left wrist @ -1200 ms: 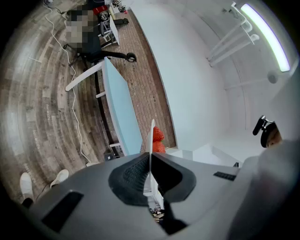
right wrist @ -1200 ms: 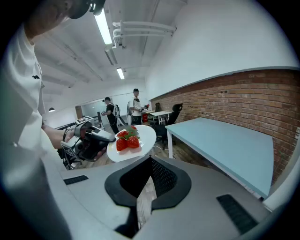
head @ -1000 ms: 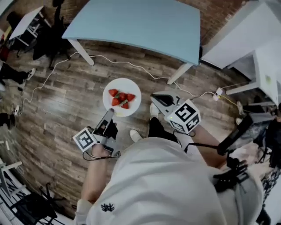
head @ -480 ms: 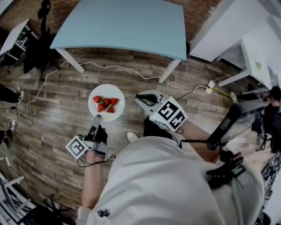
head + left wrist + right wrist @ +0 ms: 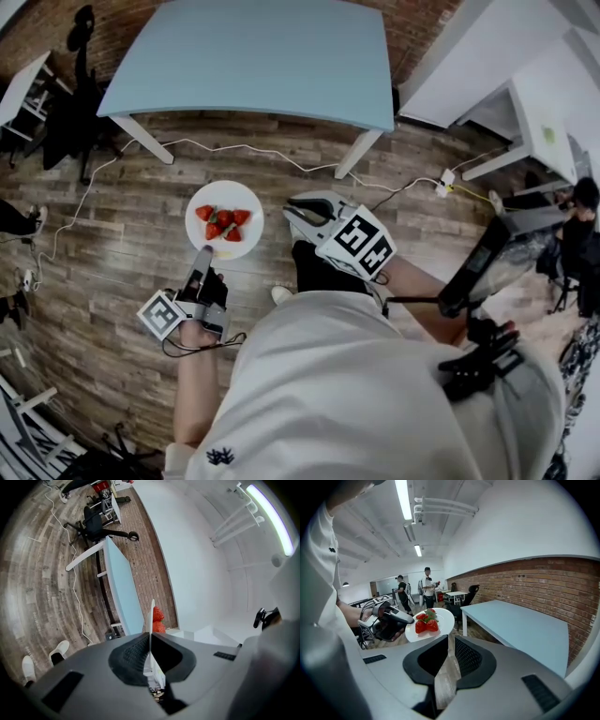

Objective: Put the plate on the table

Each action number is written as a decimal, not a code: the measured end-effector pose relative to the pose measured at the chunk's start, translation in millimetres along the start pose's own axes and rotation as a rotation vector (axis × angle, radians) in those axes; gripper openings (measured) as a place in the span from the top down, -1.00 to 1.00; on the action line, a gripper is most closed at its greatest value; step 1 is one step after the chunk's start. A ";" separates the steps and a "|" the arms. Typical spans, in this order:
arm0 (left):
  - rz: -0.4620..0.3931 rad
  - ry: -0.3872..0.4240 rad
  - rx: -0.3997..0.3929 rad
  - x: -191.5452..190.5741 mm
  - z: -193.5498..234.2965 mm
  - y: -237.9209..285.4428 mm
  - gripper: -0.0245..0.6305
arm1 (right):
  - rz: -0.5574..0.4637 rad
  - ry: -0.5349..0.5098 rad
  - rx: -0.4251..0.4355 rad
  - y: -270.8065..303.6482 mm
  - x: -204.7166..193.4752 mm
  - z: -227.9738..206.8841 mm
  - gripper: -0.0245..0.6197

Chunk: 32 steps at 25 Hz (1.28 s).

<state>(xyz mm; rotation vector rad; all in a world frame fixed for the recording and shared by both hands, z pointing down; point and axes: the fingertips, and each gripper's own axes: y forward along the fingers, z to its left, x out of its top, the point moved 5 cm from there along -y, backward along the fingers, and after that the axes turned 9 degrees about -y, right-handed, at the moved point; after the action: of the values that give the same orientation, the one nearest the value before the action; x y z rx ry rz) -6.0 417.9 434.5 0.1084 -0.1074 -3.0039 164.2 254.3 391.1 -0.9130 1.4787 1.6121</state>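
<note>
A white plate with several red strawberries is held level above the wooden floor. My left gripper is shut on its near rim; in the left gripper view the plate shows edge-on between the pads, with the strawberries behind it. The light blue table stands beyond the plate with its top bare. My right gripper hangs to the plate's right, apart from it, open a little with nothing between its jaws. The right gripper view shows the plate, the left gripper and the table.
A white cable runs over the floor under the table's near edge. White desks stand at the right and an office chair at the left. Two people stand far off. The person's white shoe is below the plate.
The plate, still in the left gripper, and both grippers have shifted a little left in the head view, as has the table. The grip on the rim is unchanged.
</note>
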 end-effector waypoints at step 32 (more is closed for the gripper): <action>0.229 0.080 0.050 168.1 -11.3 393.9 0.88 | 0.050 0.120 -0.140 100.0 -4.8 -333.1 0.82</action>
<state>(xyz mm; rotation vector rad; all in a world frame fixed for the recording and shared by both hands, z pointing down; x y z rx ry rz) -119.8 4.9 441.8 0.2064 -0.1735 -2.7649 82.8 -82.9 415.7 -1.0749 1.4940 1.7421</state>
